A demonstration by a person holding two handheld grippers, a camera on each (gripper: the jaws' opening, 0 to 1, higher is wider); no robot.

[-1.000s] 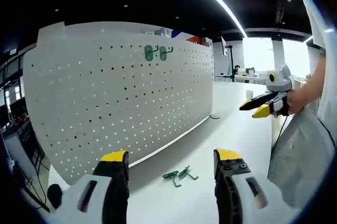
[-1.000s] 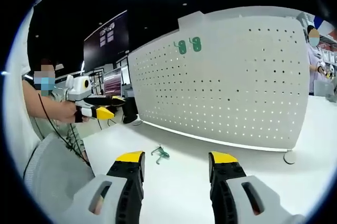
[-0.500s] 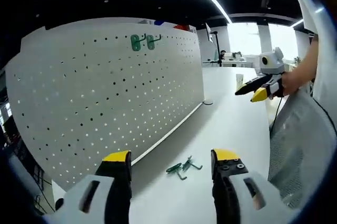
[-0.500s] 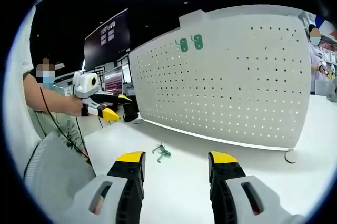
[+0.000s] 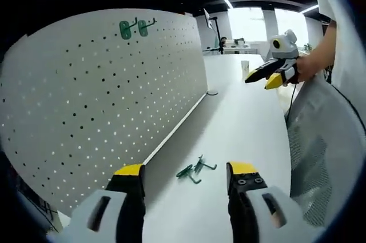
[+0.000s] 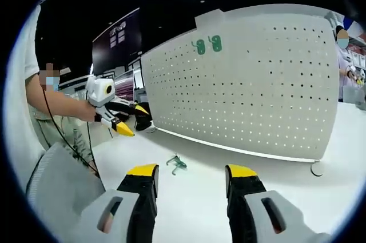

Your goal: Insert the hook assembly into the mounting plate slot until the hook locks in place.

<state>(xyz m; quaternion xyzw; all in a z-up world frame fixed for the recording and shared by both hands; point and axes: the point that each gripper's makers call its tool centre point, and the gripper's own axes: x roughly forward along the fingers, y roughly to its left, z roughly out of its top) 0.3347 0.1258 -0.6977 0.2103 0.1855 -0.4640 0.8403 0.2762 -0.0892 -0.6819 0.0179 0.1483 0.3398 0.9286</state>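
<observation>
Left gripper view: left gripper (image 5: 186, 170) at 6 o'clock, yellow-tipped jaws spread wide, nothing btwn them. Loose green hook assembly (image 5: 195, 170) lies flat on the white table (image 5: 246, 123), just ahead of the jaw tips & roughly centred btwn them, not touching either. White pegboard (image 5: 103, 94) (the mounting plate) stands upright along the table's edge, filling 8 to 12 o'clock. Two green hooks already on board (image 5: 132, 28) sit side by side near its top edge, at 11 o'clock. Right gripper (image 5: 264, 76) comes in at 2 o'clock, held by a hand (image 5: 309, 67), up in the air above the table, well apart from the loose hook; its jaws look close together w/ nothing held, but exact gap can't be told from here.

Right gripper view: right gripper (image 6: 190, 170) at 6 o'clock, jaws wide apart, empty. Hook assembly (image 6: 176, 163) on table (image 6: 274, 163) just ahead, nearer the left-hand jaw tip, no contact. Pegboard (image 6: 251, 83) spans 11 to 3 o'clock, upright; mounted hook pair (image 6: 206, 44) at 12 o'clock near top. Left gripper (image 6: 121, 123) at 9 o'clock, tips angled down toward the table, held by a person's hand (image 6: 94, 115). Another person (image 6: 346, 54) stands at 3 o'clock past the board's end.
</observation>
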